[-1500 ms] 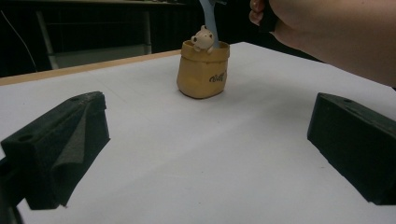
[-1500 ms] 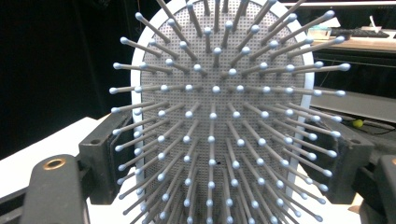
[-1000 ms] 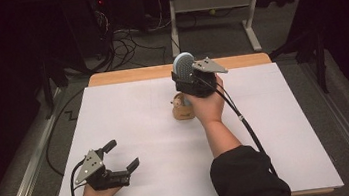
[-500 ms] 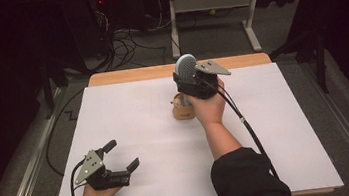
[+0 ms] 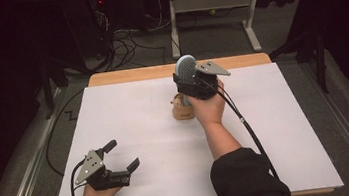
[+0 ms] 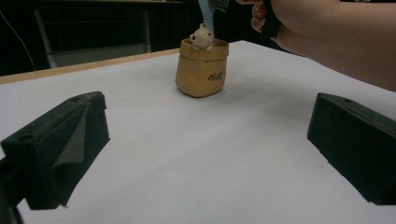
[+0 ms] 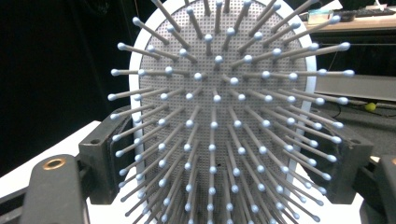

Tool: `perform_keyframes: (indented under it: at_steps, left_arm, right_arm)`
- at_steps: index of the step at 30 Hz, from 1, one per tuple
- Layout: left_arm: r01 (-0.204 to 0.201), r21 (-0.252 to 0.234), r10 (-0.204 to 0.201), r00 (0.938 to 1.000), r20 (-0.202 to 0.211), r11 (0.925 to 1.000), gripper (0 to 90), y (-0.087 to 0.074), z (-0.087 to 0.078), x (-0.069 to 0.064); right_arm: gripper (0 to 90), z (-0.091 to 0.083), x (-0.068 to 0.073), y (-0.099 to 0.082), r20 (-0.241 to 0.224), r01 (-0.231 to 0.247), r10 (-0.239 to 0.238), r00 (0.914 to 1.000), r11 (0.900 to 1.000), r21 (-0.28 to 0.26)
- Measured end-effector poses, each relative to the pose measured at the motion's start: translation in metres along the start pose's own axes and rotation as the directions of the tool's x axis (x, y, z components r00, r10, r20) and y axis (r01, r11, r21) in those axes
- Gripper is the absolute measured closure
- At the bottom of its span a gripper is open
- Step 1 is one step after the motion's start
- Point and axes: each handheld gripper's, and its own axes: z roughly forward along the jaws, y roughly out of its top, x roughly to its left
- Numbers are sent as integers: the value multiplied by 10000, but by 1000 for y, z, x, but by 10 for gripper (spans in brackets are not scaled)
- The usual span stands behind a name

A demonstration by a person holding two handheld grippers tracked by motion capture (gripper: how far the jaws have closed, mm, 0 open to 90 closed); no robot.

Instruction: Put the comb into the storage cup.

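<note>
A small tan pot [image 5: 180,111] with a cream bear figure [image 6: 202,36] on its rim stands on the white table top [image 5: 128,108], near the middle back. My right gripper [image 5: 185,82] is shut on a pale blue hairbrush [image 5: 185,68], held upright right over the pot. The brush's bristled head [image 7: 219,93] faces the right gripper view, with a black jaw on each side of it. In the left gripper view the brush's handle [image 6: 205,11] reaches down to the pot's mouth. My left gripper [image 5: 121,155] rests open near the front left, with nothing between its jaws.
The white sheet covers a wooden table whose back edge [image 5: 129,75] shows bare. Beyond it are cables on the floor [image 5: 120,39] and a white desk frame [image 5: 211,3]. The right gripper's cable [image 5: 247,129] trails along the forearm toward the front edge.
</note>
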Motion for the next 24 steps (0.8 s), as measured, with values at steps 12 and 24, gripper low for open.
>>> perform_keyframes:
  at_steps: [12,24]
  left_arm:
    - [20,18,-20,10000,6,10000,2,0,0,0]
    - [-33,98,32,10000,49,9999,2,-1,1,-1]
  right_arm:
    - [201,-1,-10,0,44,-558,558,9984,9984,-4]
    - [198,-2,-24,-1,89,-1417,1416,9899,9899,85]
